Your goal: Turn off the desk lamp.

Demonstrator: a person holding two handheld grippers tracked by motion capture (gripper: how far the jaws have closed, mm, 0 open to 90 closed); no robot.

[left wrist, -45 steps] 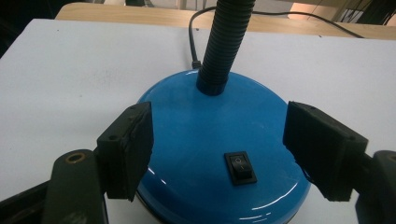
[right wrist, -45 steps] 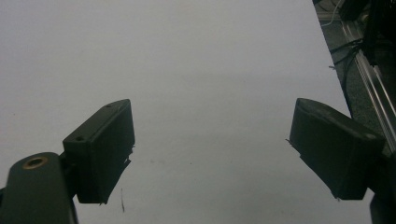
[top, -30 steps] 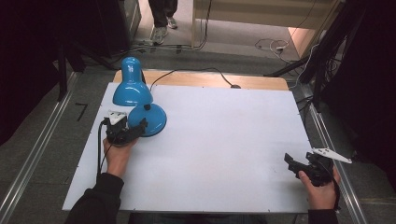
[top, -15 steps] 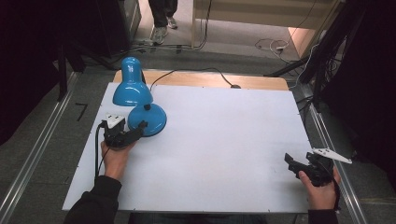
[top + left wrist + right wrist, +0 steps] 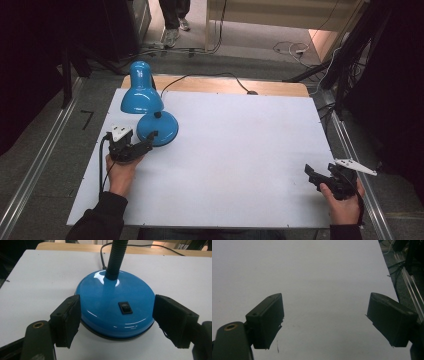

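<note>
The left gripper stands wide open, its jaws flanking the round glossy blue metal base of the blue gooseneck desk lamp, which sits on the white table directly ahead of it. Neither jaw clearly touches the base. Risk: the domed, smooth surface offers poor purchase, so closing high on the curve is likely to let the jaws slide off or tip the lamp. The black rocker switch lies between the jaws. The right gripper is wide open and empty.

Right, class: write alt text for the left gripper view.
A blue desk lamp base sits on a white table between the open left gripper jaws. A black rocker switch is on top; a black flexible neck rises behind.
</note>
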